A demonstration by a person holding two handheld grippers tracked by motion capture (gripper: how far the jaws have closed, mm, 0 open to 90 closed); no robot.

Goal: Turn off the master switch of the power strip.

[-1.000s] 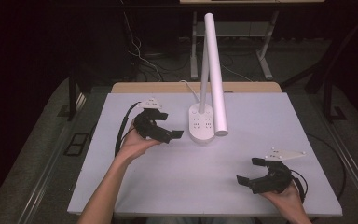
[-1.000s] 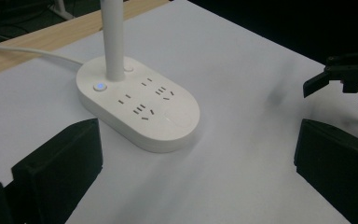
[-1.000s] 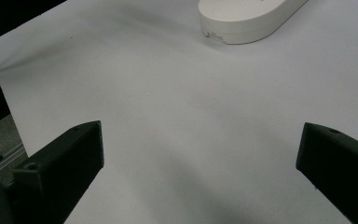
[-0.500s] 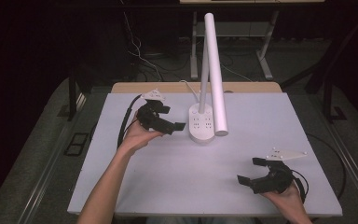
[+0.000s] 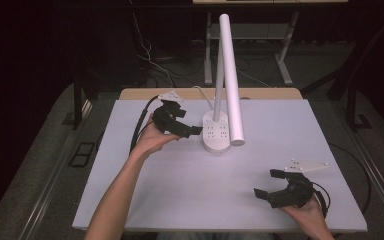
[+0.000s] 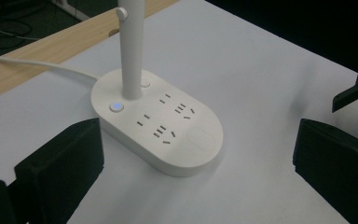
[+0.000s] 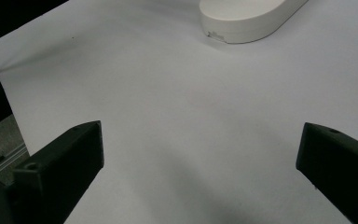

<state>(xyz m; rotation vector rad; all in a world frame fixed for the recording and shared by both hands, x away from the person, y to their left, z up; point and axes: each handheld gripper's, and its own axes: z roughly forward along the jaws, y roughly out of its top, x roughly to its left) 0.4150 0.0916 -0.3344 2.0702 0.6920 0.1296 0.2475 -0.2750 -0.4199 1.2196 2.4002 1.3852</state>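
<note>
Desk lamp (image 5: pixel 220 125) stands on the white table (image 5: pixel 130 200), toward its far edge, about midway across. All places below are relative to the lamp.

Lamp base (image 6: pixel 158 123): white oval with socket holes on top, a small lit blue button (image 6: pixel 116 107) beside the stem, and a round pad at the near end. White stem (image 6: pixel 131 51) rises upright from the base. In the high view a long white lamp head (image 5: pixel 231 80) slants down from the top and ends over the base's right side. White cord (image 6: pixel 37 67) leaves the back of the base toward the wooden strip (image 6: pixel 51 44) at the table's far edge.

Left gripper (image 5: pixel 190 129): held in the left hand (image 5: pixel 152 139), just left of the base, jaw tips close to the base's left edge; contact cannot be told. Jaws spread wide, nothing between them. In the left gripper view (image 6: pixel 193 163) the base sits between and ahead of the two black jaws.

Right gripper (image 5: pixel 269 184): held in the right hand (image 5: pixel 305 212), well apart from the lamp, near the table's front right corner. Jaws spread wide, nothing gripped. In the right gripper view (image 7: pixel 200 154) bare table lies between the jaws, and the base end (image 7: pixel 249 18) shows far ahead.
</note>
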